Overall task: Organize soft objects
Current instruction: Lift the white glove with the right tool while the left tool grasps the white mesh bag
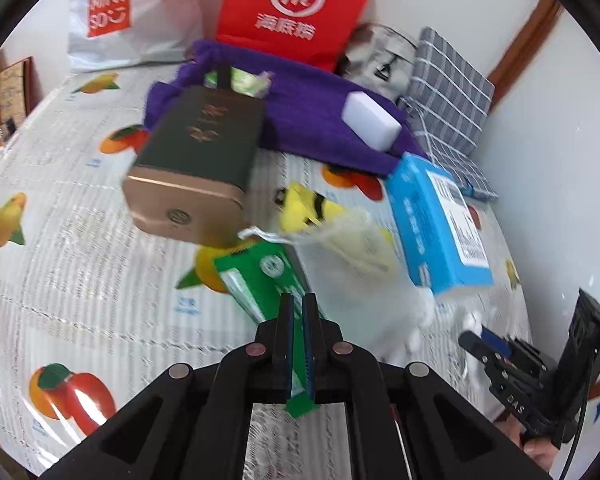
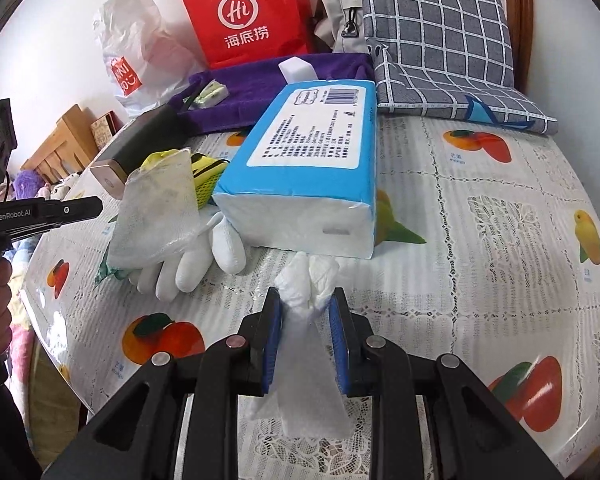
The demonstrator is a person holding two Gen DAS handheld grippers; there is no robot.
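Nearest, the right gripper (image 2: pixel 305 304) has its jaws part-way closed, clamped on a crumpled white tissue (image 2: pixel 306 312), which hangs limp between the blue pads above the fruit-print tablecloth (image 2: pixel 480 240). Judged very light, soft and easily torn; a pinch at the bunched middle, as now, seems the safest hold.

The left gripper (image 1: pixel 298 304) has its jaws drawn tight on a thin green packet (image 1: pixel 260 280), flat and pliable by appearance, gripped at its near edge.

Just beyond, at centre, lie white gloves (image 2: pixel 192 256) under a gauzy mesh pouch (image 2: pixel 156 216); both look limp, and the pouch may snag.

Further back lies the blue tissue pack (image 2: pixel 308 152), bulky but compressible, best taken across a narrow end.

Farthest, a purple towel (image 1: pixel 312 108) carries a white sponge block (image 1: pixel 370 120), beside a grey checked cushion (image 2: pixel 436 32).
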